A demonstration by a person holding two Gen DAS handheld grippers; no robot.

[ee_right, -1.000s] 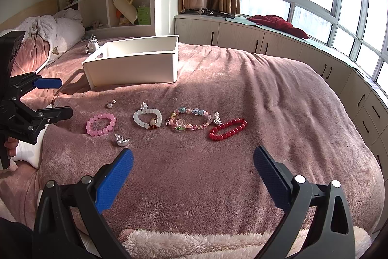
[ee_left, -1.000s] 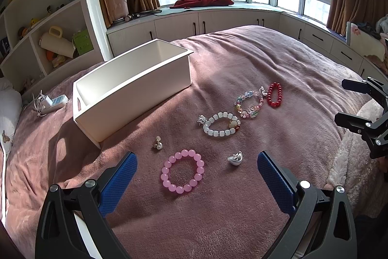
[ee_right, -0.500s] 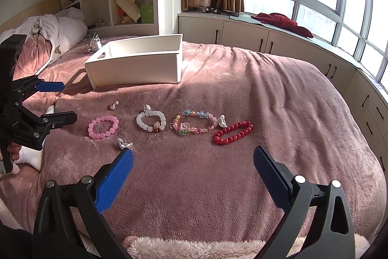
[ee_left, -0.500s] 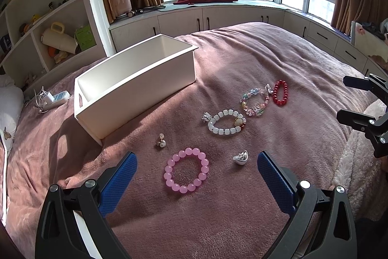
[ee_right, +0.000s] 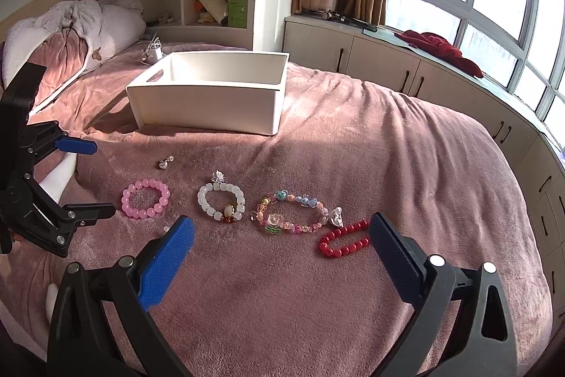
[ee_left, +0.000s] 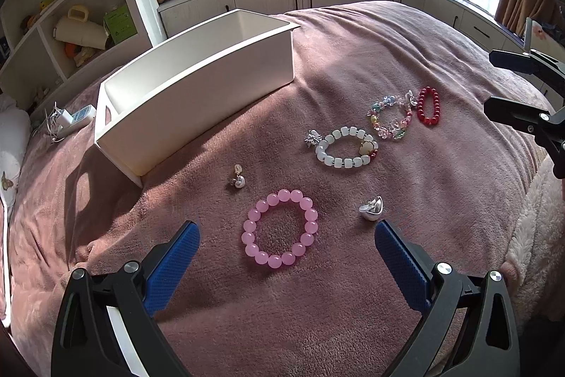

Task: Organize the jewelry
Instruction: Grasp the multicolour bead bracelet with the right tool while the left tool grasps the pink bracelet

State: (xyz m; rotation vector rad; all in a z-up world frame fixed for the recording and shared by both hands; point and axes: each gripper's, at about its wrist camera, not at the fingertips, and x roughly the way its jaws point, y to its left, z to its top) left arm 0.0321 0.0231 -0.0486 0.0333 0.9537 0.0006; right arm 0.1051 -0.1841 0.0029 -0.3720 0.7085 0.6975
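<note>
On the pink bedspread lie a pink bead bracelet (ee_left: 280, 228) (ee_right: 145, 198), a white bead bracelet (ee_left: 344, 148) (ee_right: 221, 203), a multicoloured charm bracelet (ee_left: 391, 117) (ee_right: 289, 211) and a red bead bracelet (ee_left: 428, 106) (ee_right: 343, 238). A pearl earring (ee_left: 239, 180) (ee_right: 164, 163) and a silver charm (ee_left: 371, 208) lie near the pink one. Behind them stands an empty white box (ee_left: 197, 94) (ee_right: 212, 94). My left gripper (ee_left: 286, 253) is open, just short of the pink bracelet. My right gripper (ee_right: 280, 246) is open, just short of the charm and red bracelets.
Shelves with toys and a green carton (ee_right: 237, 13) stand at the back. A charger and cable (ee_left: 70, 121) lie on the bed left of the box. A crumpled duvet (ee_right: 81, 23) lies at the head. Window cabinets (ee_right: 406, 69) run along the far side.
Both grippers have moved forward and lower toward the jewellery; the bracelets look larger and nearer. Neither gripper has closed, and nothing on the bed has shifted.
</note>
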